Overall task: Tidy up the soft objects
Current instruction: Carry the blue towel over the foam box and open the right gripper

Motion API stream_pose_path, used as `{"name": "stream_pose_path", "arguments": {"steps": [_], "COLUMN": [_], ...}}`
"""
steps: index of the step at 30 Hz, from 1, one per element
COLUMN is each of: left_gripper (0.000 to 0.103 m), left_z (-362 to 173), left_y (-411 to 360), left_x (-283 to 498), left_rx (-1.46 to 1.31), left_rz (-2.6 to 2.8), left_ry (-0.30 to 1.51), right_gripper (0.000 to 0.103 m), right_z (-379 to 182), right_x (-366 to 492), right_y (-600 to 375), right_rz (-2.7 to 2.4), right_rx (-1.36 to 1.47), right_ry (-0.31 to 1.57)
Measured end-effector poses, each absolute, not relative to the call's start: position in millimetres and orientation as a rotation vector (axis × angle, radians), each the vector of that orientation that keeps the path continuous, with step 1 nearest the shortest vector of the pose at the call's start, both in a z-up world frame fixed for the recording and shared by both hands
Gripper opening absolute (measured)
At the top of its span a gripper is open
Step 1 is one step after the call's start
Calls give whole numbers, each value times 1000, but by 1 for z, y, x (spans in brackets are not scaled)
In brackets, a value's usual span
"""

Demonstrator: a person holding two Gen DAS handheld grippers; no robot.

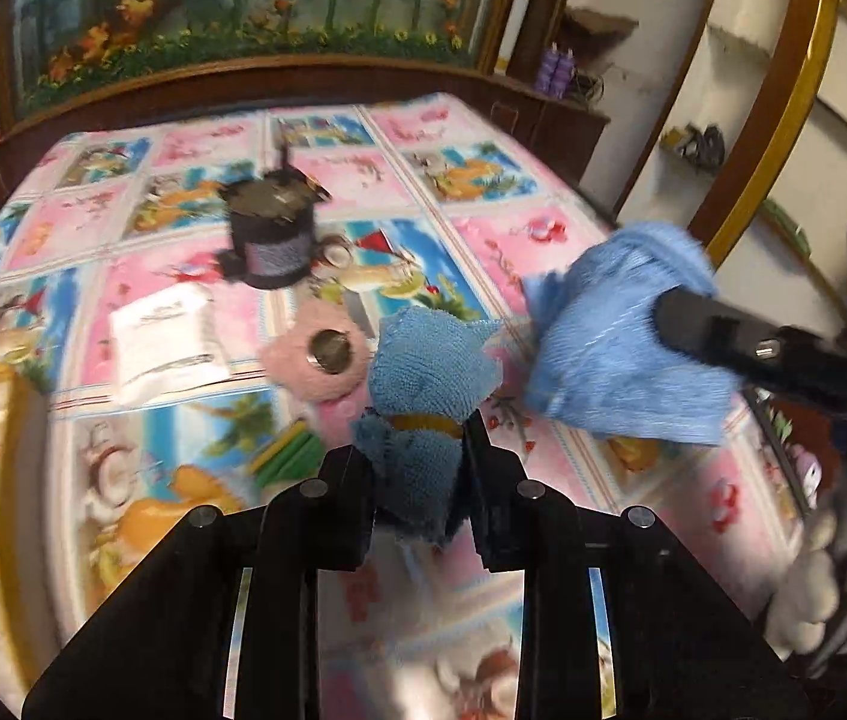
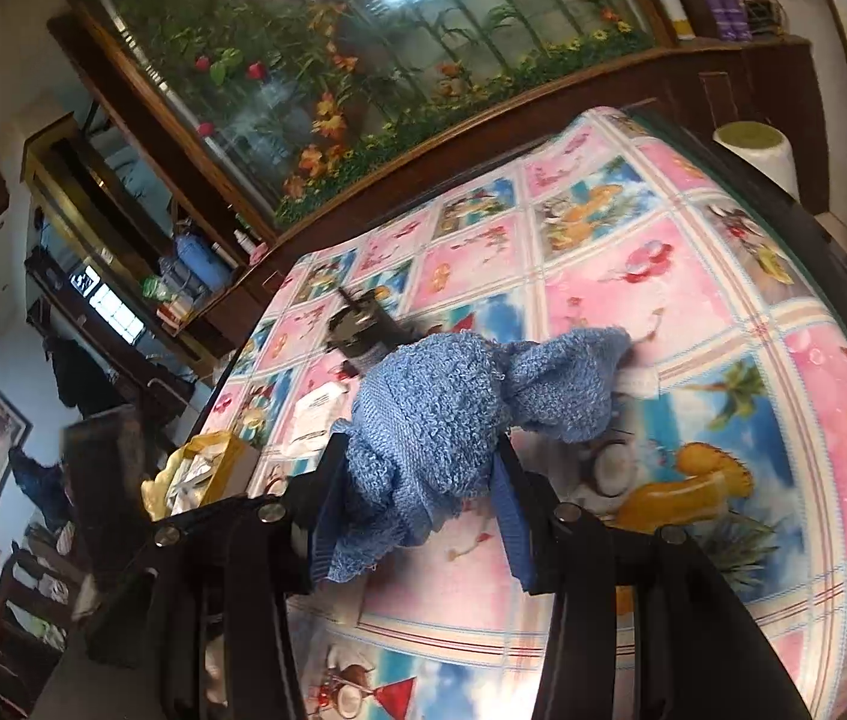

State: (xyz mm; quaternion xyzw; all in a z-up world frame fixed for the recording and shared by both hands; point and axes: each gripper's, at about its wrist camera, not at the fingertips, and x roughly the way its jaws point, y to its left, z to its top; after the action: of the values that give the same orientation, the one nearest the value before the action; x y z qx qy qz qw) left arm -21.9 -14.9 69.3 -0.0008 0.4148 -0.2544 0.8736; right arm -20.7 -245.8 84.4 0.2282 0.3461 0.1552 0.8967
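A small blue terry bundle (image 1: pixel 423 378) tied with a yellow band sits between my left gripper's (image 1: pixel 417 471) fingers, which are shut on its lower half above the patterned tablecloth (image 1: pixel 93 222). To its right, a larger light-blue towel (image 1: pixel 615 336) is gripped by my right gripper (image 1: pixel 669 312), whose black finger presses into it. In the right wrist view that same knotted blue towel (image 2: pixel 441 414) fills the gap of my right gripper (image 2: pixel 420 468), held just over the cloth (image 2: pixel 693 300).
A pink fluffy ring with a metal centre (image 1: pixel 321 360), a black cylindrical pot (image 1: pixel 270 240), a white packet (image 1: pixel 165 342) and green sticks (image 1: pixel 288 456) lie ahead of the left gripper. A yellow-edged box (image 1: pixel 9 414) stands at left, white plush (image 1: pixel 813 576) at right.
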Motion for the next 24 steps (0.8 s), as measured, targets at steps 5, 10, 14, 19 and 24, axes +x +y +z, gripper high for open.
{"name": "stream_pose_path", "arguments": {"steps": [5, 10, 14, 19, 24], "left_gripper": [25, 25, 25, 25, 26], "left_z": [104, 114, 101, 67, 41], "left_y": [59, 135, 184, 222, 219], "left_x": [-61, -92, -108, -113, -115], "left_rx": [-123, -194, -216, -236, -215], "left_rz": [-472, -332, -198, -69, -72], "left_ry": [787, 746, 762, 840, 897], "right_gripper": [45, 45, 45, 45, 45], "right_z": [107, 126, 131, 123, 101], "right_x": [-23, -25, -23, -18, -10], "right_y": [-199, -133, -71, 2, 52], "right_rz": [415, 545, 655, 763, 795], "right_rx": [397, 316, 233, 89, -46], "right_ry": [701, 691, 713, 775, 847]}}
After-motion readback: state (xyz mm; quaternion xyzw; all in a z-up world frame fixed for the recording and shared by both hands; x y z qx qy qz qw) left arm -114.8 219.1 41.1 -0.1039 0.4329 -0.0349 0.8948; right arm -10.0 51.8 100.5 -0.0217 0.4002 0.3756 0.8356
